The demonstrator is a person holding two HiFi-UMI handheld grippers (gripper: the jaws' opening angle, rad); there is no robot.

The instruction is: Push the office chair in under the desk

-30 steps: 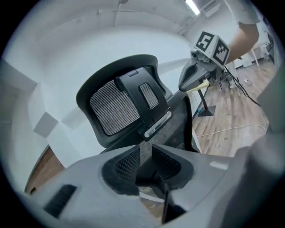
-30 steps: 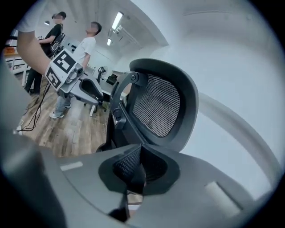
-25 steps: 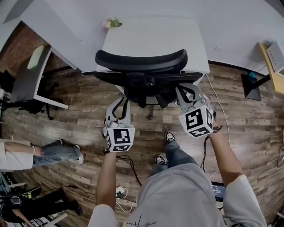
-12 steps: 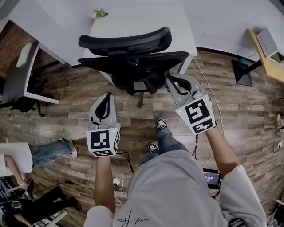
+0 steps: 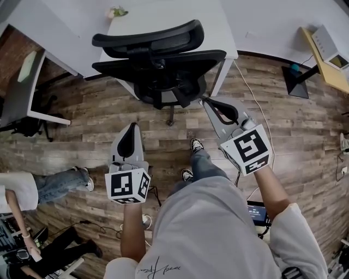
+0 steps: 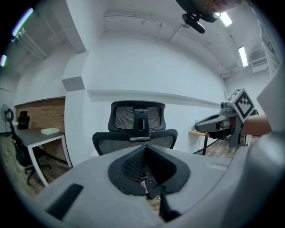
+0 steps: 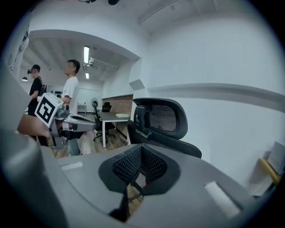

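Observation:
The black mesh office chair (image 5: pixel 161 61) stands with its headrest (image 5: pixel 147 39) over the near edge of the white desk (image 5: pixel 174 15), seat side toward the desk. My left gripper (image 5: pixel 131 127) is shut and empty, hanging over the wood floor well short of the chair. Shut on nothing as well, my right gripper (image 5: pixel 206 102) has its tip close to the backrest's right end, apart from it. The left gripper view faces the chair back (image 6: pixel 135 129) past the shut left gripper (image 6: pixel 144 149). In the right gripper view the chair (image 7: pixel 163 121) is seen from its side beyond the right gripper (image 7: pixel 141 149).
Another desk (image 5: pixel 34 87) and a dark chair stand at the left. A person's legs (image 5: pixel 60 185) are at the left edge; two people (image 7: pixel 70 91) stand further off. A yellow shelf (image 5: pixel 327 60) is at the right. Cables (image 5: pixel 248 95) and a small screen (image 5: pixel 256 214) lie on the floor.
The left jaws have closed and the gripper has drawn back from the chair. The right gripper has pulled back a little too. The chair now stands closer in to the desk.

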